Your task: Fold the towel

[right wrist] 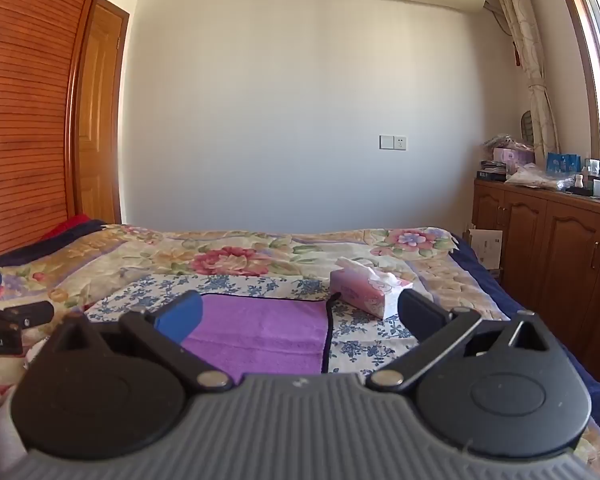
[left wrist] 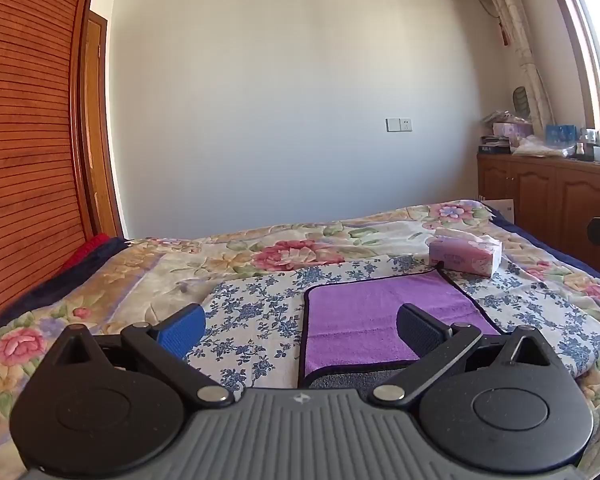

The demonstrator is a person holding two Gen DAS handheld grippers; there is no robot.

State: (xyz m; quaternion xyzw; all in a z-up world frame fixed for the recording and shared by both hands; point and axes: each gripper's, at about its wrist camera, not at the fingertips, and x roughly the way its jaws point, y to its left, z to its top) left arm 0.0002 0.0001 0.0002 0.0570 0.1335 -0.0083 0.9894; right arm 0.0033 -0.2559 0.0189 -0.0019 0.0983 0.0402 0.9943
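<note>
The left tool (left wrist: 300, 330) stands with its jaws spread wide and nothing between them, one finger blue (left wrist: 184, 330), the other black (left wrist: 420, 330), pointing slightly downward. The right tool (right wrist: 298, 314) is spread just as wide and empty, with a blue finger (right wrist: 182, 316) and a black finger (right wrist: 420, 314), and it also tilts slightly below level. The two are side by side, apart.

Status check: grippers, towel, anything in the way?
Left gripper open, empty. Right gripper open, empty. Purple towel flat on blue-flowered cloth, not yet folded. Tissue box sits at towel's far right corner.
</note>
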